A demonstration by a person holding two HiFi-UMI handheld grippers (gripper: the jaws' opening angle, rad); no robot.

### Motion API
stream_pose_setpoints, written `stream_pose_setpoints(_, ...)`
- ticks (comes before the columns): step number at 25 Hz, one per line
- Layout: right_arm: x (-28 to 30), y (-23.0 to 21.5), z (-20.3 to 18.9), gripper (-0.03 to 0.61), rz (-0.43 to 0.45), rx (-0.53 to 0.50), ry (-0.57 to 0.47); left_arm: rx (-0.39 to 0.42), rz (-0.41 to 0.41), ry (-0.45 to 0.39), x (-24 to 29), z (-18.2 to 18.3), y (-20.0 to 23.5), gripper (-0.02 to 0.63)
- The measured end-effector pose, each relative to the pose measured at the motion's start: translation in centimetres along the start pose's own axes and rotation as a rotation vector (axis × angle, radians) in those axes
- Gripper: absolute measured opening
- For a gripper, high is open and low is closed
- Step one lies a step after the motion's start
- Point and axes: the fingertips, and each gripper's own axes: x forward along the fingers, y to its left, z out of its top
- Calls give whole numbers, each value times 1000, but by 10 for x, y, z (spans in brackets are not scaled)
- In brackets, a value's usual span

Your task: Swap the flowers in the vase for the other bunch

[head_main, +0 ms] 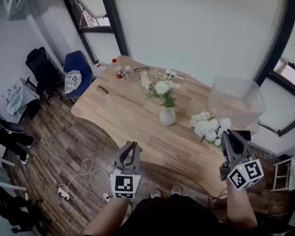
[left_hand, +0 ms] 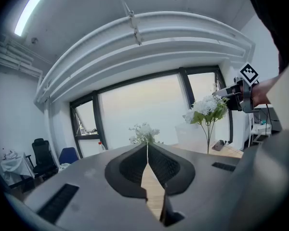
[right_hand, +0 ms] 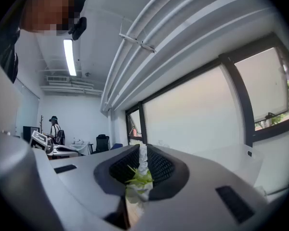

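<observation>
A white vase [head_main: 167,116] stands mid-table on the wooden table [head_main: 118,117] and holds a bunch of white and pale flowers [head_main: 162,87]. Right of it, above the table's near right edge, is a second bunch of white flowers [head_main: 209,127], with my right gripper [head_main: 229,134] shut on its stems. In the right gripper view, green leaves and white stems [right_hand: 138,177] are pinched between the jaws of that gripper [right_hand: 142,153]. My left gripper [head_main: 131,151] hovers at the near table edge, shut and empty. The left gripper view shows its jaws meeting [left_hand: 147,147], the vase flowers [left_hand: 144,131] beyond, and the held bunch [left_hand: 207,109] at right.
A clear plastic box [head_main: 236,100] sits at the table's right end. A red-capped bottle [head_main: 119,72], small jars and two pairs of glasses [head_main: 103,89] lie at the far left end. A blue chair [head_main: 77,73] and floor cables [head_main: 83,171] are on the left.
</observation>
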Motion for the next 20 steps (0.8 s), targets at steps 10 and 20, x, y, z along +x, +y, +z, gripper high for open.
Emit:
stream_pose_setpoints(10, 14, 1, 10, 66, 90, -51, 11, -45, 33, 0, 5, 4, -9, 9)
stream_pose_setpoints(20, 13, -9, -9, 66, 147, -6, 26, -47, 32, 10, 25, 4, -35, 9)
